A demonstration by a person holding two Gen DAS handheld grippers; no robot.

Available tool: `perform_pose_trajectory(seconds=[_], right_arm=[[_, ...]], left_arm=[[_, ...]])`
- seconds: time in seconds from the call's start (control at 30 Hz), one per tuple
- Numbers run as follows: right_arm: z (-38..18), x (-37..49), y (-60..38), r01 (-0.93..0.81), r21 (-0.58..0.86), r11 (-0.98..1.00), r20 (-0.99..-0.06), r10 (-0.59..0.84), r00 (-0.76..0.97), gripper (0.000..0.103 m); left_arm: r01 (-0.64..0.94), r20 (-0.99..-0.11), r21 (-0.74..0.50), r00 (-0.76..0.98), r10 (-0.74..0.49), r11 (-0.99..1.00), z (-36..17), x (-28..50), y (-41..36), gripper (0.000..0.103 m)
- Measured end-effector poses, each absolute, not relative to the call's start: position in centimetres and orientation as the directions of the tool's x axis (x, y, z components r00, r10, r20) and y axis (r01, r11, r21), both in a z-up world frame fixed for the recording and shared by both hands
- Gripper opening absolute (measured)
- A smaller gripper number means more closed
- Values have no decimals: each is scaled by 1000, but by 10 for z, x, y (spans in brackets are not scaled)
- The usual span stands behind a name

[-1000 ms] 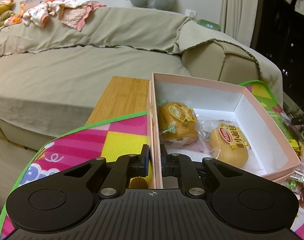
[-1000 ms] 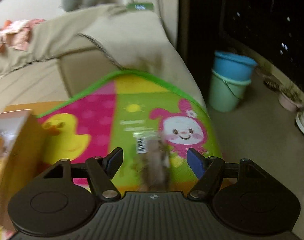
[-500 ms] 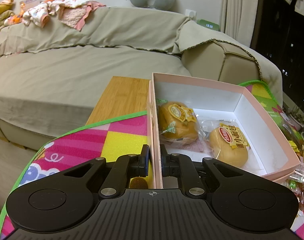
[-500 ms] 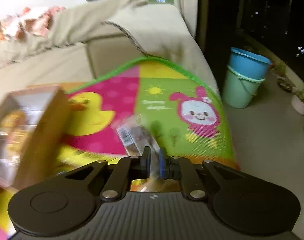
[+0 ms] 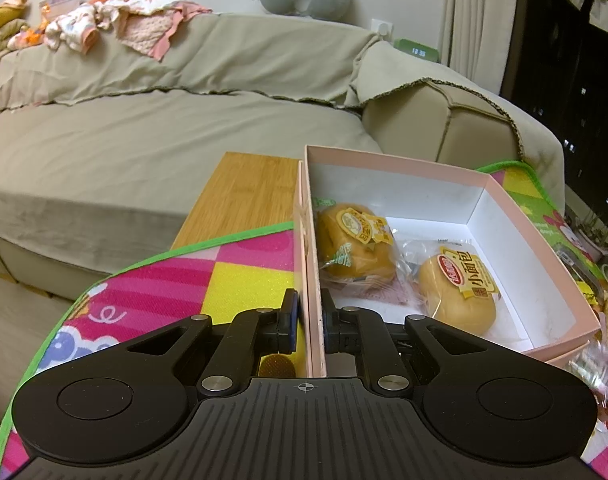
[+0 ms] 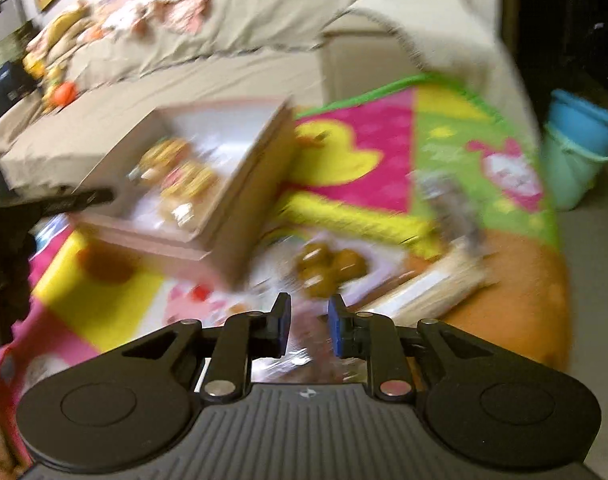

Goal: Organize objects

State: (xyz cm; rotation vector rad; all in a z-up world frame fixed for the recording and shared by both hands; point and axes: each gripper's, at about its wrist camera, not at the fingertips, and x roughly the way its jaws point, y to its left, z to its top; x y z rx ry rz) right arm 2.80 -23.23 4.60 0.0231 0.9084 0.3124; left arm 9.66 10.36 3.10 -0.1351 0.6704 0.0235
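Observation:
A pink cardboard box (image 5: 383, 160) stands open on the colourful play mat (image 5: 240, 276). Inside it lie two wrapped yellow buns (image 5: 355, 240) (image 5: 455, 288). My left gripper (image 5: 307, 320) is shut on the box's left wall, one finger inside and one outside. In the blurred right wrist view the box (image 6: 248, 200) sits to the upper left. My right gripper (image 6: 308, 320) has a clear snack packet (image 6: 307, 344) between its pads, and its jaws are opening a little. That packet (image 5: 595, 372) shows blurred beside the box's near right corner.
More wrapped snacks lie on the mat right of the box: a pack of brown round pieces (image 6: 327, 264) and a grey packet (image 6: 447, 200). A covered sofa (image 5: 164, 140) lies behind, a bamboo tabletop (image 5: 248, 192) left of the box. Stacked buckets (image 6: 579, 148) stand on the floor.
My right gripper closed on the clear packet, then swung left with it toward the box, so the box fills more of its view. The left gripper and the box have stayed put.

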Motion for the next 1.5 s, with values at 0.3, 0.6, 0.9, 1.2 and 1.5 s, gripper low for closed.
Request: perform_pose_trajectory(seconds=[0.3,0.6,0.9,1.2,1.5], right_arm=[[51,18,-188,-396,32,918,-763,278,583,54],[28,28,-167,-386,-60,921,-799,188,571,41],[51,-20,-196,-308,6,951,-799,190,571,31],[80,-52,-202,-293,123,948,-775,276,568,3],[73,-55,-185,-321,-19,947,-787,184,590,37]], left_arm=[[-66,-621,-118,784,-21,991,31,96,104,12],[-62,-619,-113,785,-21,992,33,96,105,12],[-70,-617,-123,786,-21,990,34,98,103,12],[-71,-617,-126,787,-23,989,33,99,102,12],[-70,-617,-129,787,-25,989,33,100,102,12]])
